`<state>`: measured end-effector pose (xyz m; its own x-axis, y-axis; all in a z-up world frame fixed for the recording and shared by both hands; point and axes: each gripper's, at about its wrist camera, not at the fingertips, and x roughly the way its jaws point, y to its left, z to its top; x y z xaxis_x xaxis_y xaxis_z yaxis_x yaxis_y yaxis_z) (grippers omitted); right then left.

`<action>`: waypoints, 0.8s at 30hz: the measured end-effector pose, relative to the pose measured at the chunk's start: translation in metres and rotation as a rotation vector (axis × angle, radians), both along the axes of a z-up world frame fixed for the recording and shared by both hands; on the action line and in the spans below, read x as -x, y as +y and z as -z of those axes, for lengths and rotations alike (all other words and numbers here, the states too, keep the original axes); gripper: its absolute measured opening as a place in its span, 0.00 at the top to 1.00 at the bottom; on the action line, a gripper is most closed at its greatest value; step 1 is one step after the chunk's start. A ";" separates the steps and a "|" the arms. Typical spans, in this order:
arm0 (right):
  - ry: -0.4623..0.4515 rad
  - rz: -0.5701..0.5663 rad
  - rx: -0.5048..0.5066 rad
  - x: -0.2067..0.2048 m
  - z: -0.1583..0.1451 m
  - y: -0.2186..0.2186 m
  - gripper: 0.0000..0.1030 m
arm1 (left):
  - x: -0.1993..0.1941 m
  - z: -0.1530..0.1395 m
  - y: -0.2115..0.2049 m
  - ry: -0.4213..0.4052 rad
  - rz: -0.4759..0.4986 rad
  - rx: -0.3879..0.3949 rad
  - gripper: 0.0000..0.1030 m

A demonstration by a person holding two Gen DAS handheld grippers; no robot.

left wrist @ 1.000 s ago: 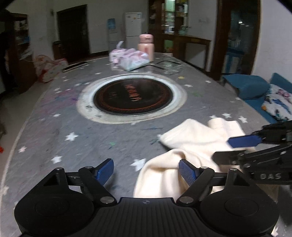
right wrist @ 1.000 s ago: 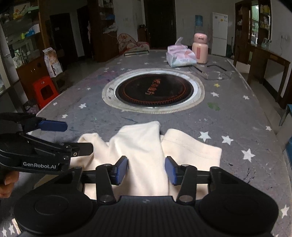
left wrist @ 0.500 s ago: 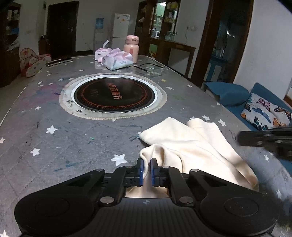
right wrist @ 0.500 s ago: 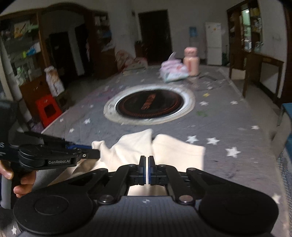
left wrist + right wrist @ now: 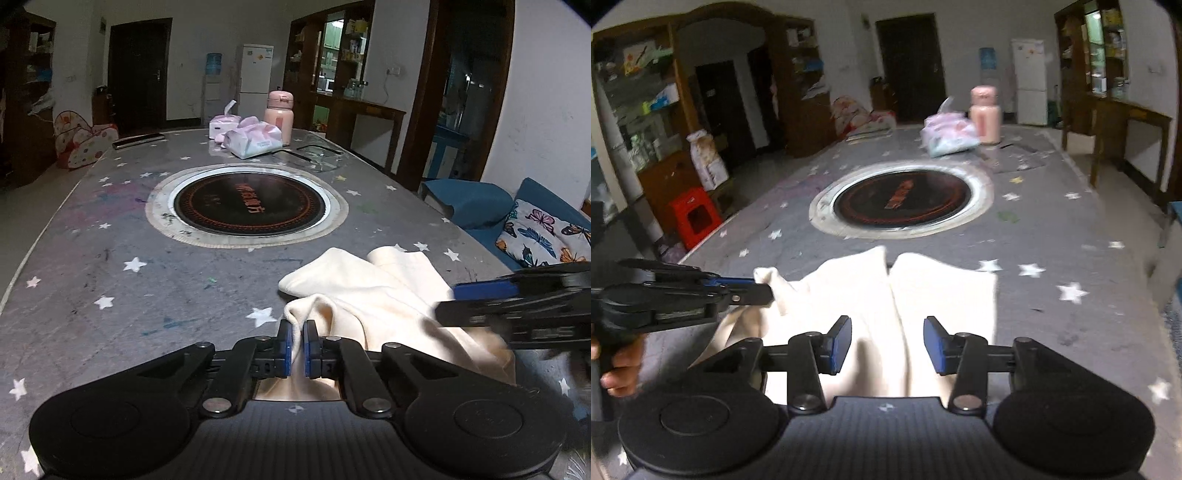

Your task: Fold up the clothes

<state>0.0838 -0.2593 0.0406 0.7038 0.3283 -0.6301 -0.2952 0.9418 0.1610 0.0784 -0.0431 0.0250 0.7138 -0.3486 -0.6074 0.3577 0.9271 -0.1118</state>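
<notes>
1. Grey star-print table (image 5: 110, 280) w/ a round black hotplate (image 5: 251, 208) set in its middle; pink flask (image 5: 279, 116) & tissue packs (image 5: 253, 140) at the far end, upper centre of frame.
2. Cream garment (image 5: 373, 295) lies lower right in the left wrist view, lower centre in the right wrist view (image 5: 886, 302), rumpled on the near part of the table.
3. Your left gripper (image 5: 297, 347) is clamped on a bunched cloth edge; fabric shows between the blue pads.
4. Your right gripper (image 5: 886, 345) has its jaws opening; cloth lies under the gap, pads not pressing it.
5. Step in hand, as I read it: regrip for a fold. Keep the left pinch firm, don't tug while the right is loose.
6. Set the right pads on one clean edge, not a thick bundle, then lift both evenly.
7. Cloth looks soft, thickish, two lobes w/ a split between them; likely to sag & slip.
</notes>
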 end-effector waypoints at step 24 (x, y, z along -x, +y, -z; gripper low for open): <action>-0.184 0.321 0.008 0.120 -0.035 -0.089 0.96 | 0.054 -0.016 0.096 -0.048 -0.301 0.017 0.95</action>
<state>-0.0363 -0.3483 0.0755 0.8720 0.0682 -0.4848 -0.0083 0.9922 0.1247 0.0248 0.0528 0.0411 0.8145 -0.1265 -0.5661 0.0719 0.9904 -0.1178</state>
